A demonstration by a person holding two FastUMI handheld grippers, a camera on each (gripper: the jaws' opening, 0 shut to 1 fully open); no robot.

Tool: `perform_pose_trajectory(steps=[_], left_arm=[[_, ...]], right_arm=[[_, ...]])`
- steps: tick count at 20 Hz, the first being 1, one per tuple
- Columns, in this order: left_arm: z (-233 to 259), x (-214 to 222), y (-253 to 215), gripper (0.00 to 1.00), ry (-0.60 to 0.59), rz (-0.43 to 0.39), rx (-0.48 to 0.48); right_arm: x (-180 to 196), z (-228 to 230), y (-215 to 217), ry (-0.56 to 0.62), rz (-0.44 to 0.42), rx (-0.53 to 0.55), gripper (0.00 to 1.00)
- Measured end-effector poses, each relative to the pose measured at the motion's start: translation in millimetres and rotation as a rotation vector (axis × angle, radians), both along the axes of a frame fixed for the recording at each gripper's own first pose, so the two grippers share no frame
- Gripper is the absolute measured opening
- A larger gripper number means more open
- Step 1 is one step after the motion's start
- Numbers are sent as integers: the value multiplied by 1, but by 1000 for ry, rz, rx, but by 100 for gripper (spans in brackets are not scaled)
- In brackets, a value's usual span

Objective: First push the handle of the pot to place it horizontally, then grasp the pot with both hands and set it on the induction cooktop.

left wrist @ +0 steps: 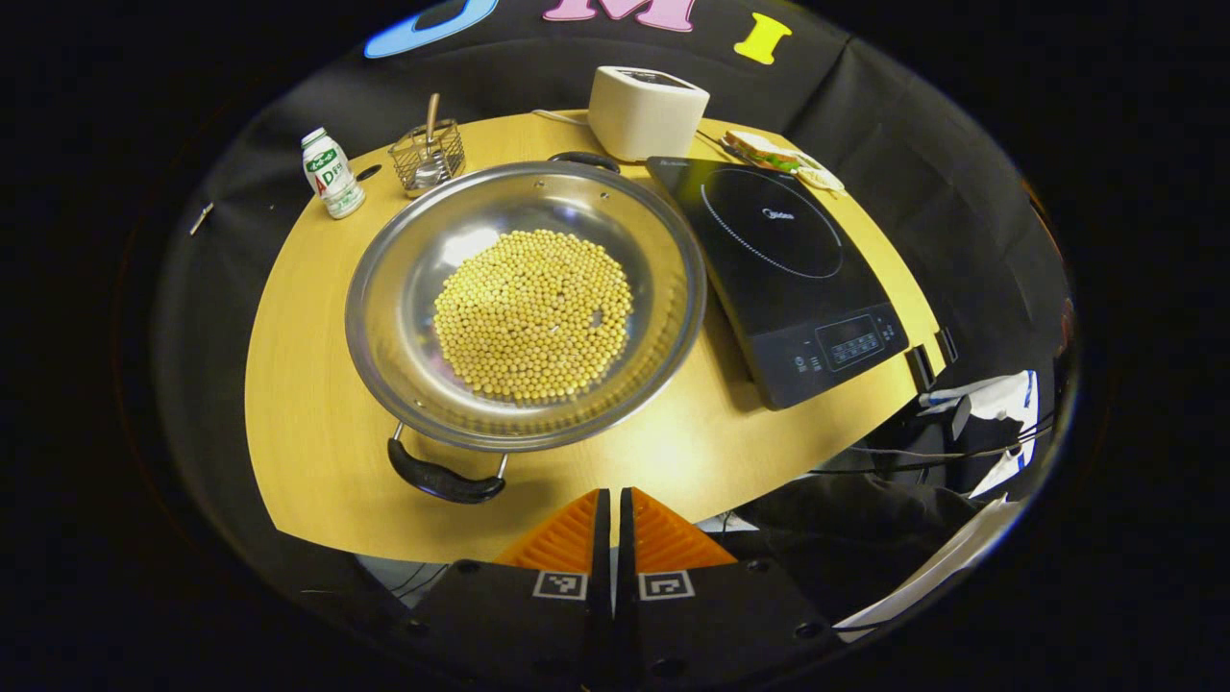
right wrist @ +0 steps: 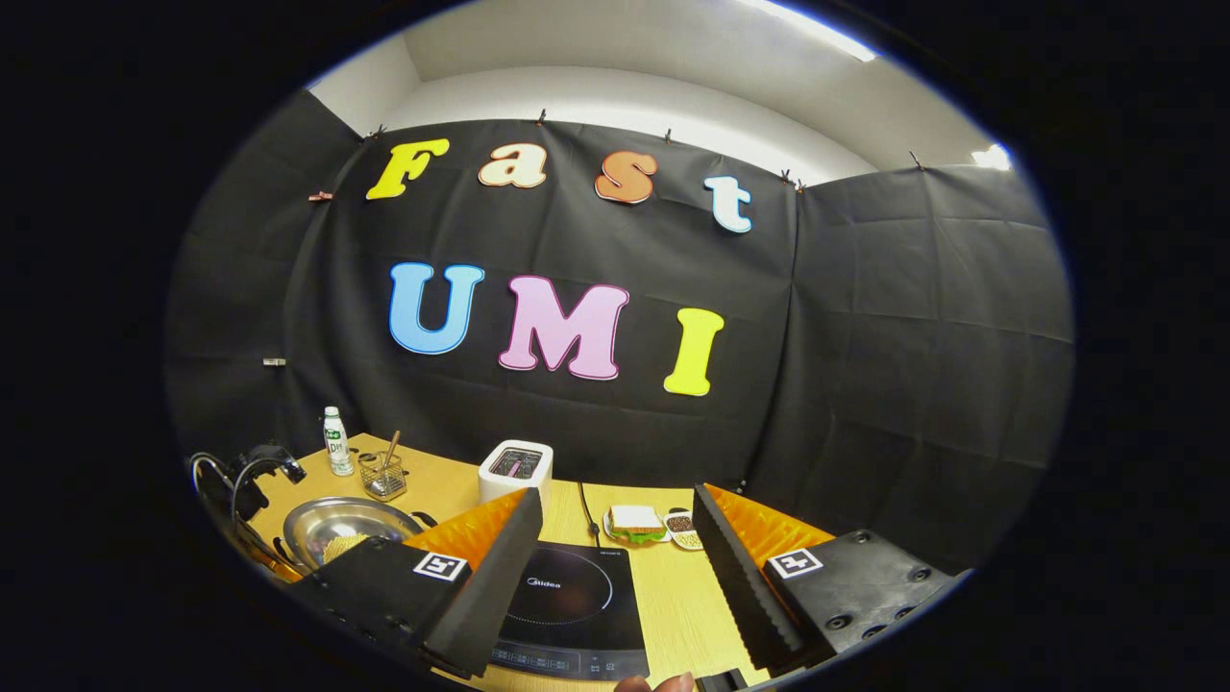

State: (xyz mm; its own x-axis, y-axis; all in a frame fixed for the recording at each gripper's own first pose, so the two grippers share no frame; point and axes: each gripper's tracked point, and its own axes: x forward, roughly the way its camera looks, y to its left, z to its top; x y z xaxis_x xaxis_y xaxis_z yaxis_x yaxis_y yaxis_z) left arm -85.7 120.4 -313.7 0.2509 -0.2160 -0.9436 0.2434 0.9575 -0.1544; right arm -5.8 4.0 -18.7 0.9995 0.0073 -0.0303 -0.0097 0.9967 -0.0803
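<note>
step: handle push not started yet, I'd say | pot mid tabletop, just left of cooktop | near handle hangs toward front edge | left gripper pinched closed, empty | right gripper wide open | next: nudge that handle level

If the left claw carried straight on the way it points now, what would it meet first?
Likely the pot of soybeans, probably its near rim just right of the near black handle; depth is unclear. The left claw is shut.
</note>
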Motion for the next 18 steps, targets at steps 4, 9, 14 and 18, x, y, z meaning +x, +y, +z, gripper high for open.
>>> perform_pose_trajectory(steps=[4,9,14,18], left_arm=[[-17,5,18,5,32,4,40],[-31,10,33,5,37,91,19],[-29,18,59,5,15,145,29],[-30,30,84,5,4,225,38]], right_arm=[[-4,2,-4,-7,-8,0,98],[-1,0,-5,-3,-18,3,98],[5,-1,2,-9,-14,-2,98],[9,-3,9,-9,-7,-7,98]])
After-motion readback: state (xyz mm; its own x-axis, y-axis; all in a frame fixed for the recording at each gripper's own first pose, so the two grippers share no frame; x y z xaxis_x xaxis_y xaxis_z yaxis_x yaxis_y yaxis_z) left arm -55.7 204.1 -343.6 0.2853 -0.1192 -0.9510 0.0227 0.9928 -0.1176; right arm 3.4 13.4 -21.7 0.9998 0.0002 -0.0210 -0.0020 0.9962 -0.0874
